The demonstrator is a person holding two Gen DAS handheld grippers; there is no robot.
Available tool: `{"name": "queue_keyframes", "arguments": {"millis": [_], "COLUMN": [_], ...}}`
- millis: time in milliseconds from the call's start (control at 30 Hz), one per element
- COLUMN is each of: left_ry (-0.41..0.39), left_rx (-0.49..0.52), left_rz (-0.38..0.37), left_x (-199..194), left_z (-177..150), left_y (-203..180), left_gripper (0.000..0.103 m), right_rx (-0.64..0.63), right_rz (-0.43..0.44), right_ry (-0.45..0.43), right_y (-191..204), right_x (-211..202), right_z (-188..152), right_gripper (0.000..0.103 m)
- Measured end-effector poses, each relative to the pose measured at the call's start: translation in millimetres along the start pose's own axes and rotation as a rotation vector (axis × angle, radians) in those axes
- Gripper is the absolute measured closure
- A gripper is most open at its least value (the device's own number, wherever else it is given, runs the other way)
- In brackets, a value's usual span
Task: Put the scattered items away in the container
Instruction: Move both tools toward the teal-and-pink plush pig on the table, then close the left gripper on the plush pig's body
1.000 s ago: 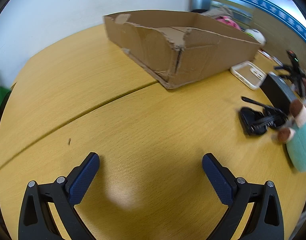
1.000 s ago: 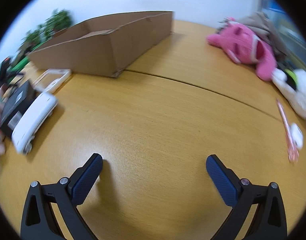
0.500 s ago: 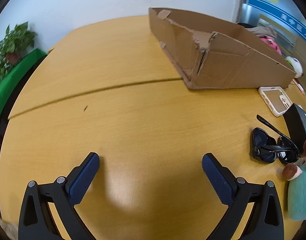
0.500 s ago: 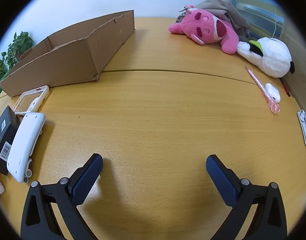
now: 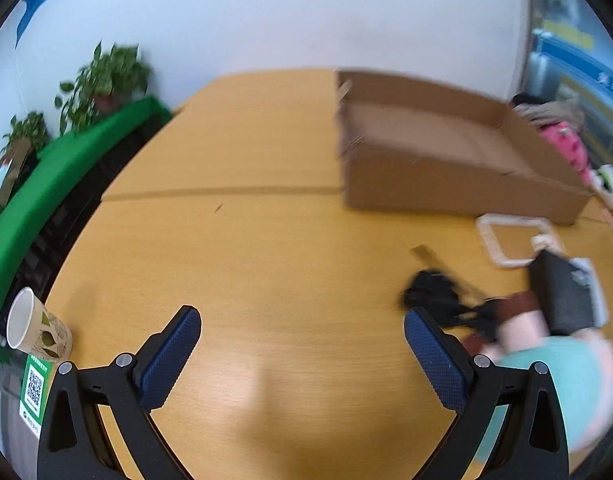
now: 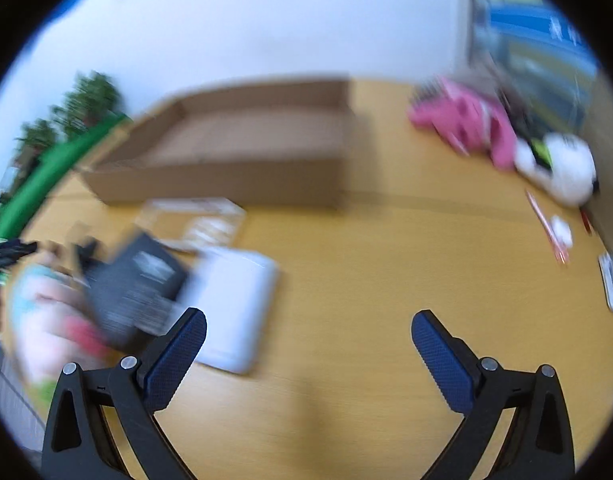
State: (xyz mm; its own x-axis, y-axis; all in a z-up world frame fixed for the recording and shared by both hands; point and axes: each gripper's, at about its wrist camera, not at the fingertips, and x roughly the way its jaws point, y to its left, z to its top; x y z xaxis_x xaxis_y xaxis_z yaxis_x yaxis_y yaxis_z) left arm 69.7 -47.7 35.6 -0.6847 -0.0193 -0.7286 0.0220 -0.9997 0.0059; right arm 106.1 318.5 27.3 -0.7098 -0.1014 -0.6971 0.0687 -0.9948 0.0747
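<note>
A shallow open cardboard box (image 5: 446, 152) lies on the wooden table, also in the right wrist view (image 6: 234, 152). In front of it lie a white phone case (image 5: 514, 240), black sunglasses (image 5: 438, 296), a black box (image 5: 562, 292) and a teal plush doll (image 5: 554, 376). The right wrist view, blurred, shows the black box (image 6: 134, 280) beside a white device (image 6: 238, 304). My left gripper (image 5: 302, 352) is open and empty above bare table, left of the sunglasses. My right gripper (image 6: 308, 352) is open and empty, just right of the white device.
A paper cup (image 5: 34, 332) stands at the table's left edge near a green barrier (image 5: 46, 184) with plants. A pink plush (image 6: 470, 124), a white plush (image 6: 562, 168) and a pink pen (image 6: 546, 228) lie at the far right.
Both views have swung and tilted up, with motion blur. The left view now shows the box's inside and the table's left edge. The white device and black box are closer to my right gripper.
</note>
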Motion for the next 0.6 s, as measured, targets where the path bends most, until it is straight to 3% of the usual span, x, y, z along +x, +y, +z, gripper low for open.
{"name": "queue_keyframes", "arguments": {"millis": [100, 200, 367, 600], "left_ry": [-0.052, -0.051, -0.065, -0.014], "left_rx": [0.01, 0.05, 0.112, 0.071], "left_rz": [-0.141, -0.211, -0.213, -0.251], "left_x": [-31, -43, -49, -41], "left_z": [1, 1, -4, -18], "left_y": [-26, -57, -84, -86], "left_gripper": [0.0, 0.0, 0.0, 0.0], "right_rx": [-0.03, -0.082, -0.116, -0.135], "right_rz": [0.073, 0.132, 0.131, 0.109], "right_ry": [-0.068, -0.09, -0.062, -0.009], "right_y": [47, 92, 132, 147], "right_x": [-18, -26, -22, -16], "right_z": [2, -6, -18, -40], "right_gripper": [0.001, 0.001, 0.001, 0.001]}}
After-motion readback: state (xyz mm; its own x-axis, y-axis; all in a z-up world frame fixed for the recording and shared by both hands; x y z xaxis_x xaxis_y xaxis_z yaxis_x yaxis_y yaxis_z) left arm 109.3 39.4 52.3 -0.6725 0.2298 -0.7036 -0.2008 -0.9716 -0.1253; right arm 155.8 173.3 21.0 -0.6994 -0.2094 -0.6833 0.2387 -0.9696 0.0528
